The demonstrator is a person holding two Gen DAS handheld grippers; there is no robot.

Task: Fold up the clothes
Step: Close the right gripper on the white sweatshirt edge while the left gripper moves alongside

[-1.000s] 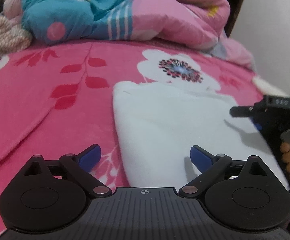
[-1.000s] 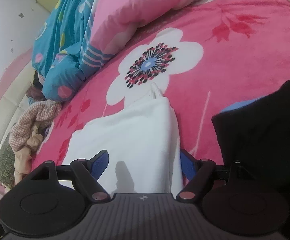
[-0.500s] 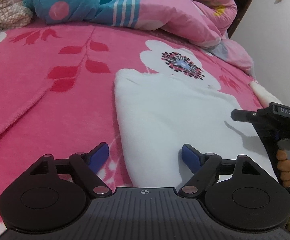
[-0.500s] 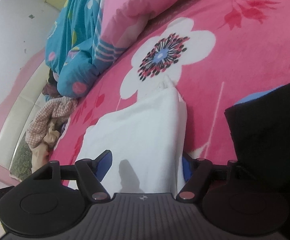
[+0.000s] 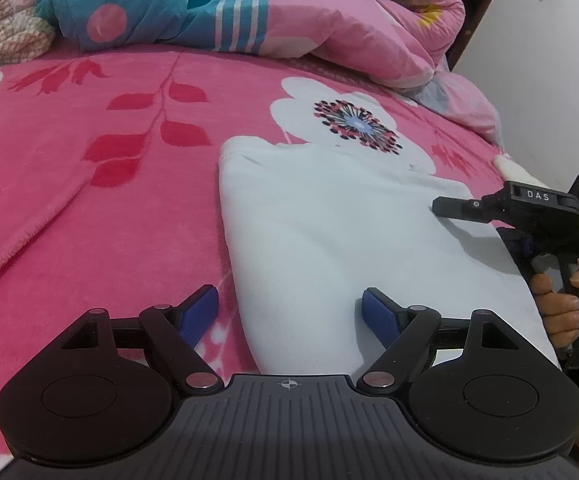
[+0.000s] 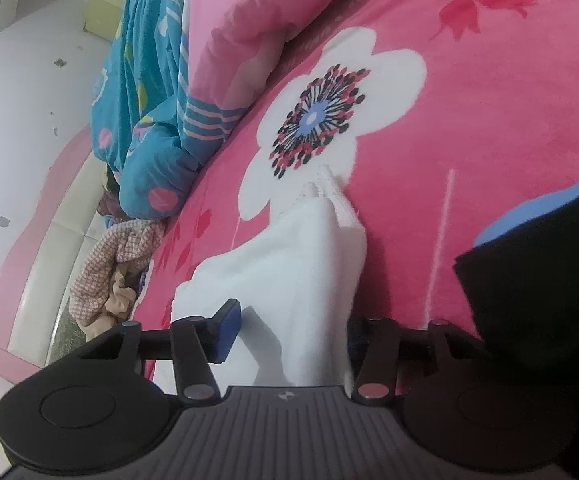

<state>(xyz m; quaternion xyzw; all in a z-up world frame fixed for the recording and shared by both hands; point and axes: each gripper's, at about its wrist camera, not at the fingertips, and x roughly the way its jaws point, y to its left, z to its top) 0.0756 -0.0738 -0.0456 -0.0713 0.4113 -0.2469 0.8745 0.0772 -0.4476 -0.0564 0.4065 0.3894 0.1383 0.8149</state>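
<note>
A folded white garment (image 5: 349, 240) lies flat on the pink flowered blanket (image 5: 89, 200). My left gripper (image 5: 289, 314) is open at its near left corner, one blue pad on the blanket and one over the cloth. In the left wrist view my right gripper (image 5: 441, 206) reaches over the garment's right side, with a hand (image 5: 561, 304) on its handle. In the right wrist view the right gripper (image 6: 289, 336) is open astride the white garment's (image 6: 289, 272) right folded edge. Its left pad rests above the cloth, and the right finger is partly hidden behind the fold.
A bunched blue and pink quilt (image 5: 209, 0) lies along the far side of the bed. A checkered cloth pile (image 5: 1, 36) sits at the far left. A black garment (image 6: 549, 280) lies right of the white one. A white wall (image 5: 549, 80) stands on the right.
Both grippers have moved closer along the garment's near edge. The fingers of each have narrowed a little. The right gripper has tilted, and its right finger is now behind the fold.
</note>
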